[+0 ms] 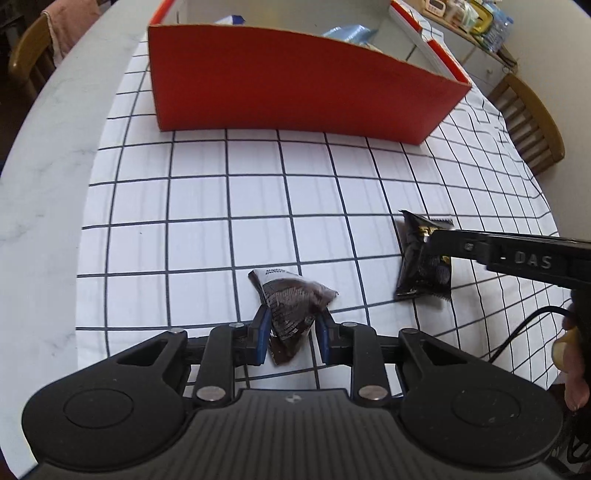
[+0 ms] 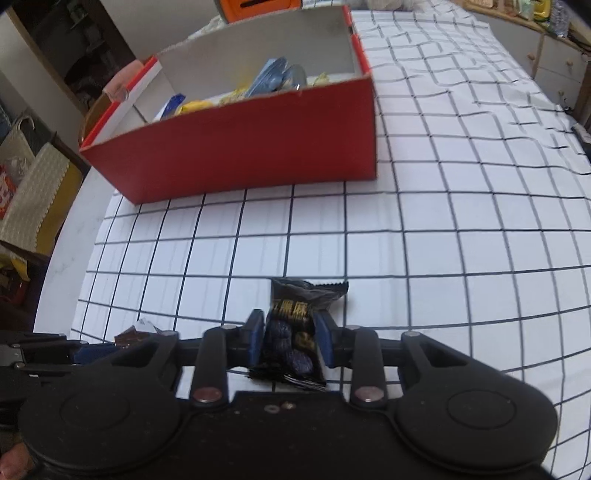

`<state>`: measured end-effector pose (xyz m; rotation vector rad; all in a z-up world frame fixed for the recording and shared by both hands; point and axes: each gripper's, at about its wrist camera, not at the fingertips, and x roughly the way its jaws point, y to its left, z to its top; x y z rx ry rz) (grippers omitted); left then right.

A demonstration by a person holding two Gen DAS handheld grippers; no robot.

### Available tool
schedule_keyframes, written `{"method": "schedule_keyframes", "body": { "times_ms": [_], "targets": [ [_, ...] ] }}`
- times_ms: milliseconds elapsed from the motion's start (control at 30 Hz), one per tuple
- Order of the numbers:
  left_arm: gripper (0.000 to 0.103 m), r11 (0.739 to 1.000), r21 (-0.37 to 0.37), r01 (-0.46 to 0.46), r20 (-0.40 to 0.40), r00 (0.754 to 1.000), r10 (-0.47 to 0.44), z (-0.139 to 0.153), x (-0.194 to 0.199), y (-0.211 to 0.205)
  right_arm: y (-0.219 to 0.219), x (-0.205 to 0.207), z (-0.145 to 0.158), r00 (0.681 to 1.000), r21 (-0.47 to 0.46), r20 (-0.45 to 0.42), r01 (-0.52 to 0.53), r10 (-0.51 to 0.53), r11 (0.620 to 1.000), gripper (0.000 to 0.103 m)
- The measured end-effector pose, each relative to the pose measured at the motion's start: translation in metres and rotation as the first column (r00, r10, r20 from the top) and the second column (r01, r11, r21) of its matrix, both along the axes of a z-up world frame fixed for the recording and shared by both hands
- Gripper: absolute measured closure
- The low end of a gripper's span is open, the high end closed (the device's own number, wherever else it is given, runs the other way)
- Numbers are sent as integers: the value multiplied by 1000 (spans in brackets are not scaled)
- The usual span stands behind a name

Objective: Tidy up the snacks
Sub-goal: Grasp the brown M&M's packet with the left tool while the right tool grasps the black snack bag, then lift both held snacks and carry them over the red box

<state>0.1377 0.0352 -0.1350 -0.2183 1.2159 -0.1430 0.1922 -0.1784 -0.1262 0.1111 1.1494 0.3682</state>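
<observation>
My left gripper is shut on a crumpled brown snack packet, held just above the checked tablecloth. To its right, my right gripper is shut on a black snack packet with gold lettering. In the right wrist view the blue pads of the right gripper press both sides of that black packet. The brown packet and the left gripper's arm show at the lower left. A red cardboard box stands open ahead, with several blue and yellow snack packets inside.
The white marble table edge runs along the left of the cloth. Wooden chairs stand at the right and far left. A shelf with bottles sits behind. A person's hand and a black cable are at the right.
</observation>
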Motion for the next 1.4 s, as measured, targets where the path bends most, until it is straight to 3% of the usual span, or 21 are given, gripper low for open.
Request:
{"method": "schedule_keyframes", "body": {
  "times_ms": [533, 667, 833, 1000, 1233, 1300, 1400],
  "targets": [
    [79, 1000, 13, -16, -7, 1000, 16, -1, -3, 2, -9, -9, 0, 1000, 47, 6, -2, 2, 999, 71],
    [79, 1000, 15, -13, -10, 1000, 13, -1, -2, 2, 4, -7, -11, 1000, -15, -17, -26, 25, 1000, 70],
    [79, 1000, 19, -12, -14, 1000, 12, -3, -1, 2, 14, 1, -22, 999, -26, -30, -18, 17, 1000, 67],
    [79, 1000, 21, -18, -16, 1000, 18, -5, -1, 4, 30, 5, -26, 999, -99, -4, -51, 51, 994, 55],
    [79, 999, 20, -25, -20, 999, 25, -7, -1, 5, 39, 8, -28, 996, -148, 34, -74, 80, 986, 56],
    [79, 999, 20, -26, -19, 999, 27, -7, 0, 5, 42, 6, -27, 995, -171, 47, -84, 93, 982, 65],
    [81, 999, 23, -30, -11, 999, 30, -7, 0, 5, 40, 4, -25, 993, -169, 62, -88, 99, 982, 72]
  ]
}}
